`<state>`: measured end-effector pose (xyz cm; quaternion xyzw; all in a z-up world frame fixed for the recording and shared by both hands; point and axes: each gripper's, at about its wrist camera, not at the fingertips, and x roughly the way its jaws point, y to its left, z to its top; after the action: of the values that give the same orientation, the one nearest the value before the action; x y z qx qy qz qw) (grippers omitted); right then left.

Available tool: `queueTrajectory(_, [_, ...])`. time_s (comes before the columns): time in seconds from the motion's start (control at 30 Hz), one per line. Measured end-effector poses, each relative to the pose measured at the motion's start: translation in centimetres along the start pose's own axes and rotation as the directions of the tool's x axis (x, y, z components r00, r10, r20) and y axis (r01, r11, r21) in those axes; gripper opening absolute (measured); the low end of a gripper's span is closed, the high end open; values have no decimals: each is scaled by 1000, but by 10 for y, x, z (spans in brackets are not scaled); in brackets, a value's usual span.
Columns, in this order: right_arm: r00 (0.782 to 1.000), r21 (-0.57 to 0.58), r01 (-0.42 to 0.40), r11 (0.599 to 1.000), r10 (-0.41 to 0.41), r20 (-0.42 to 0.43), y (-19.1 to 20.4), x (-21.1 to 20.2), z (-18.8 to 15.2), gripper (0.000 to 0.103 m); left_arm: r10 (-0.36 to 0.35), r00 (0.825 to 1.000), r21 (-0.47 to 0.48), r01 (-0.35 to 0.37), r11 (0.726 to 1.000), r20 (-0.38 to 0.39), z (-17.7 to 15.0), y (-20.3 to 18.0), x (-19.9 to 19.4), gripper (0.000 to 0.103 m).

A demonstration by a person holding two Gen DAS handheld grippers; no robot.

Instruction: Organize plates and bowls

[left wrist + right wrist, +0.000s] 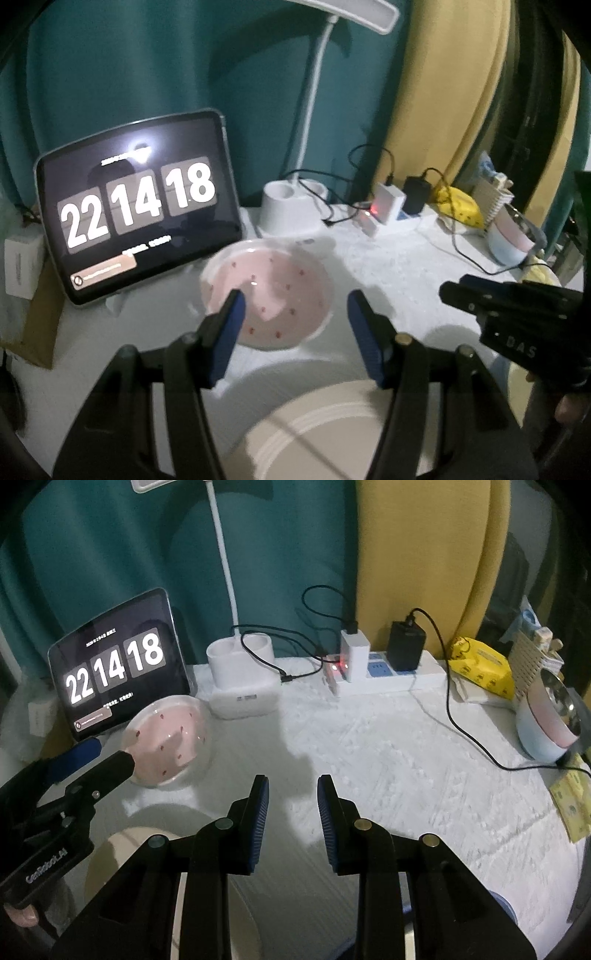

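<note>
Left gripper (pixel 295 314): jaws wide apart, holding nothing.
Right gripper (pixel 291 801): parted, empty.
Pink speckled round ceramic bowl (pixel 269 291): on white cloth, just ahead of left gripper; right well apart.
Cream ridged plate (pixel 325 439): beneath left gripper.

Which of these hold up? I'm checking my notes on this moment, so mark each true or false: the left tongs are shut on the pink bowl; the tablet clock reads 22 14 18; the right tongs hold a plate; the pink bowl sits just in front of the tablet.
1. The left tongs are shut on the pink bowl. False: their jaws stand apart, open, with the bowl beyond them.
2. The tablet reads 22 14 18. True.
3. The right tongs hold a plate. False: they are open and empty over the white table cover.
4. The pink bowl sits just in front of the tablet. True.
</note>
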<state>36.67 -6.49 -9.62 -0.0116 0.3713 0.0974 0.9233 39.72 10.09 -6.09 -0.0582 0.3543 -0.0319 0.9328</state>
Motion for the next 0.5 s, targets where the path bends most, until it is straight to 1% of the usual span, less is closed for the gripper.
queueTrajectory(0.07, [1000,2,1,1000,-1,16,5,5,3,39,13,1000,-12,-13,1000,-2,3,7,6,59])
queueTrajectory(0.1, [1000,0,-3,1000,3,20,7,8,4,48,18,1000,-18,-18,1000,-3,4,10,8,59])
queueTrajectory(0.13, [1000,-2,-9,1000,9,20,10,11,6,51,25,1000,-23,-25,999,-3,5,13,10,59])
queueTrajectory(0.23, [1000,-5,-18,1000,18,12,18,21,9,51,56,998,-36,-56,998,-7,7,24,19,59])
queueTrajectory(0.5, [999,41,-32,999,33,-22,31,39,20,51,94,994,-80,-98,992,-52,6,51,42,59])
